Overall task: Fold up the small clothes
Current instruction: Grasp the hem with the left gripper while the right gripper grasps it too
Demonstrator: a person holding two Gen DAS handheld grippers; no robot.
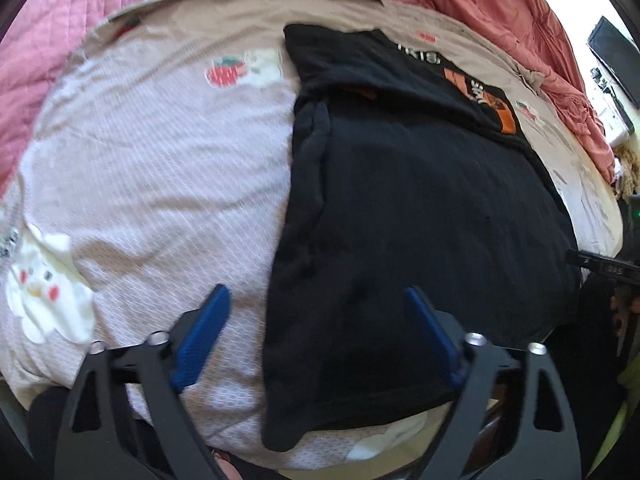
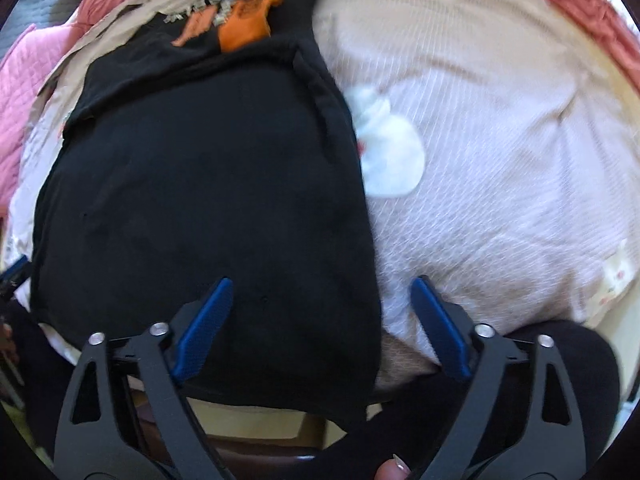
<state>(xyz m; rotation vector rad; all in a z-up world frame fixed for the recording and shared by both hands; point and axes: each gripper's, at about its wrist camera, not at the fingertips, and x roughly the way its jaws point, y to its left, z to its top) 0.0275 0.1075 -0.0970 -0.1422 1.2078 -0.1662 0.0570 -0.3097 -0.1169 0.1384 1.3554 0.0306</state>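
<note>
We see a black T-shirt (image 1: 420, 208) lying flat on a bed, on top of a pale pink bed cover (image 1: 160, 184) with strawberry and white animal prints. In the left wrist view the shirt fills the centre and right of the frame; in the right wrist view it fills the centre and left. Its orange print sits at the far end, in the upper part of both frames, so the plain lower part is nearest to us. We think it is spread like this so that the near edge is easy to take for a fold.

The left gripper (image 1: 316, 300) has its blue fingers (image 1: 200, 340) open, and they hold nothing. One finger is over the cover and the other over the shirt, so the shirt's left side edge lies between them. The right gripper (image 2: 322, 292) is also open and empty, and it straddles the right side edge in the same way. We judge that both are placed to pinch the two near corners together.

A crumpled red blanket (image 1: 480, 0) lies in the upper right of the left wrist view.
</note>
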